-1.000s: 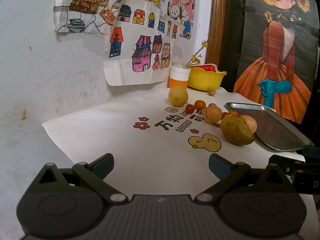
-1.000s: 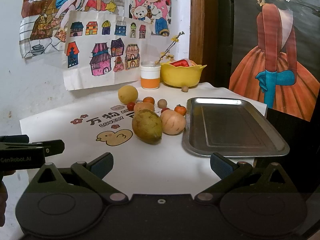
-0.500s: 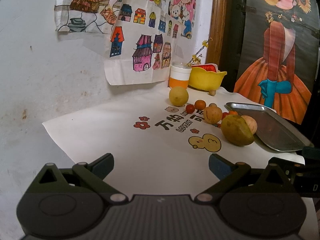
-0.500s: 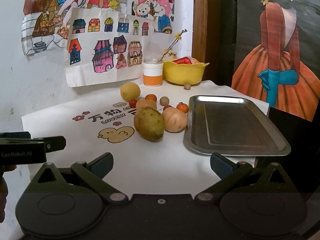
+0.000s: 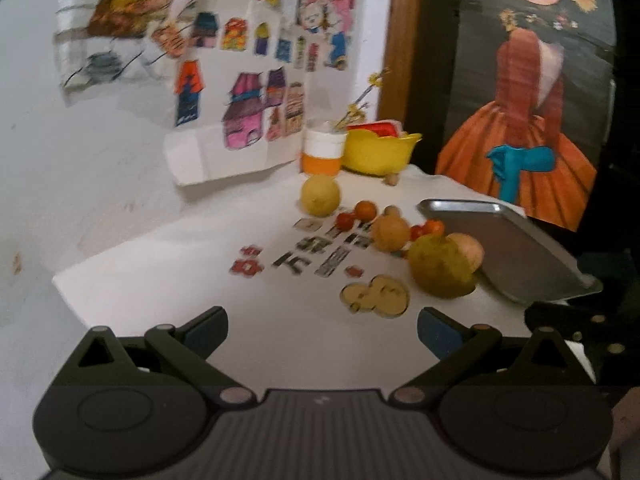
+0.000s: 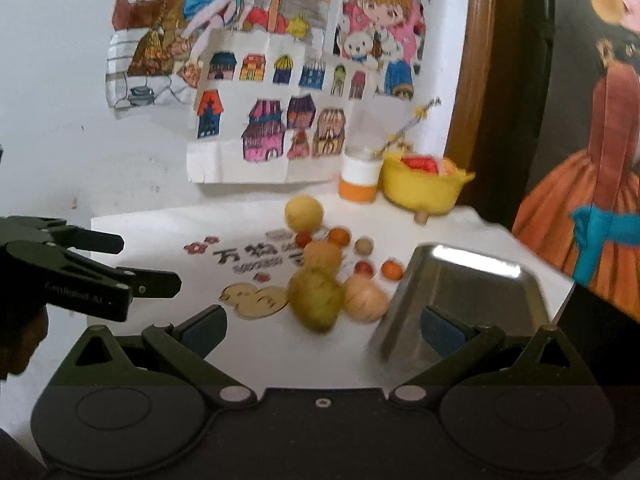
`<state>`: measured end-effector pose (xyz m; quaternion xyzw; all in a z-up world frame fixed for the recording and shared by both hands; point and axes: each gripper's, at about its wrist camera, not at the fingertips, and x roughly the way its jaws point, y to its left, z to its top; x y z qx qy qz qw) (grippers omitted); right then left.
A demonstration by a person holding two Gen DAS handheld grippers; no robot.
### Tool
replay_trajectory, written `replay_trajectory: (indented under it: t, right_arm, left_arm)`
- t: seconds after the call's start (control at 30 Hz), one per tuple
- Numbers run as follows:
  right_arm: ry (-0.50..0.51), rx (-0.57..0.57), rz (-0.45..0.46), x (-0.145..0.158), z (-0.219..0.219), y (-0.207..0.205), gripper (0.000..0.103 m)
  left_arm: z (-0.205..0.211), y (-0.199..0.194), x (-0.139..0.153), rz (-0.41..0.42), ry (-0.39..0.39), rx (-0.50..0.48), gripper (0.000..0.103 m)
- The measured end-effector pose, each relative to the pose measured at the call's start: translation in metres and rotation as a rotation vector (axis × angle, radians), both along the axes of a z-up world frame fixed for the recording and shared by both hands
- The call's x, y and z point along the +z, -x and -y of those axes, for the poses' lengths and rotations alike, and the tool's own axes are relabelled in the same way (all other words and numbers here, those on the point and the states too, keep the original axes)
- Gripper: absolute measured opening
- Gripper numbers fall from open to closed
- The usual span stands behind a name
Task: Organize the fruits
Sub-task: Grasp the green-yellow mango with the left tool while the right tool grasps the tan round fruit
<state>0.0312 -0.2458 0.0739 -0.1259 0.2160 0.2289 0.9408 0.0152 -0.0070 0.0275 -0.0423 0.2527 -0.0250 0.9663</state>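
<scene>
**Fruit ahead of two empty grippers**

Left wrist view: the left gripper (image 5: 322, 330) has its fingers spread, holding nothing. The green mango (image 5: 440, 271) lies ahead and right of them, beside the metal tray (image 5: 516, 248).

Right wrist view: the right gripper (image 6: 323, 330) is spread and empty too; the mango (image 6: 316, 296) sits just ahead between its fingers, with the tray at the right finger.

The tray (image 6: 472, 292) is bare metal, smooth with a dull sheen and one bright glare along its far rim. The counter (image 5: 168, 264) wears a matt white sheet printed with characters. The bowl (image 6: 420, 192) looks like glossy yellow plastic. The drawings (image 6: 272, 128) on the wall are creased paper. The big greenish fruit (image 5: 440, 272) has dull, mottled skin; the door frame (image 5: 394, 40) is brown wood.
</scene>
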Motion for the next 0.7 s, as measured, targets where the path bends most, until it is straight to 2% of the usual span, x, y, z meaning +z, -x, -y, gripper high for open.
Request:
replay_trajectory:
  t: [0.13,0.27,0.53,0.7]
  right_arm:
    - [0.026,0.021,0.032,0.022,0.020,-0.014,0.103]
    - [0.067,0.055,0.042,0.030,0.037,-0.033,0.103]
    - [0.185,0.169,0.056,0.003,0.040,-0.071,0.103]
    - [0.231,0.247,0.065,-0.016,0.036,-0.091,0.103]
  left_arm:
    - [0.005,-0.013,0.012,-0.001,0.020,-0.029,0.103]
    - [0.011,-0.029,0.018,-0.028,0.072,-0.051,0.103]
    - [0.029,-0.075,0.019,-0.113,0.200,-0.040,0.103]
    - [0.046,-0.097,0.012,-0.156,0.229,-0.036,0.103]
